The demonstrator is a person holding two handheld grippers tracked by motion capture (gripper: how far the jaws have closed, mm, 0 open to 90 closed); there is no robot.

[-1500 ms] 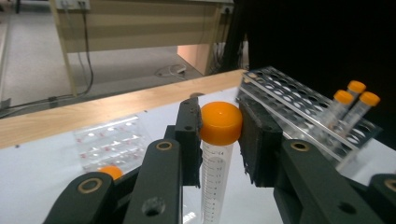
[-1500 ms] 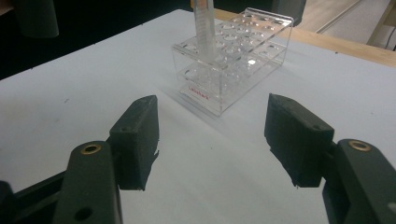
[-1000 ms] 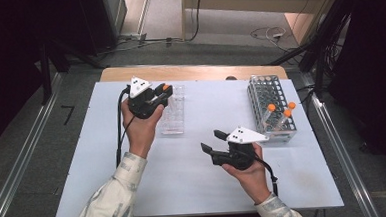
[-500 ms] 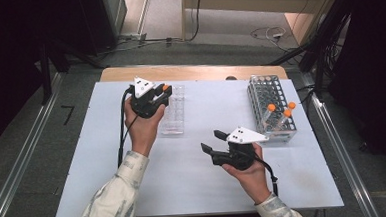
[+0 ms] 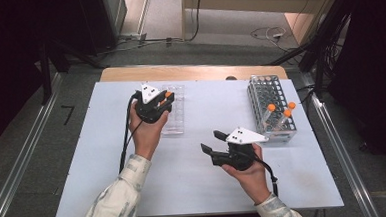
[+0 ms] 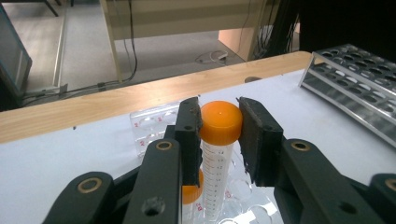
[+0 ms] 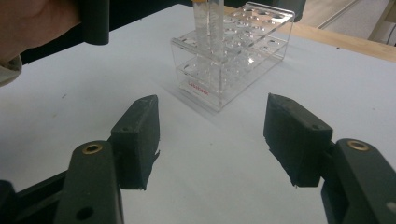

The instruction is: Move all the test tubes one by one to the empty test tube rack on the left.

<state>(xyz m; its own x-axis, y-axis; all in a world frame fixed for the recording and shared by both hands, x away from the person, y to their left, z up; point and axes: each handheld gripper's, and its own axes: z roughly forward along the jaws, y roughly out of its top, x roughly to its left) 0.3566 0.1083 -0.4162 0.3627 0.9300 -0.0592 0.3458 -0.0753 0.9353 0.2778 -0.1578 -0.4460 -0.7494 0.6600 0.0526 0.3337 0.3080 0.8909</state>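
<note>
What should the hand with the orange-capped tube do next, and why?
Probably ease the jaws open and lift away. The left gripper flanks the cap of the orange-capped tube, which stands upright in the clear rack, seemingly already seated.

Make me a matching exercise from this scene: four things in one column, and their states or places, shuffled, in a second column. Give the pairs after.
1. left gripper
2. right gripper
3. clear rack
4. metal rack

A. holds two orange-capped tubes, at the table's right side
B. jaws wide apart above bare table
C. jaws at the cap of an orange-capped tube
D. see-through, with red lettering on its side

Pairs: 1-C, 2-B, 3-D, 4-A
</note>
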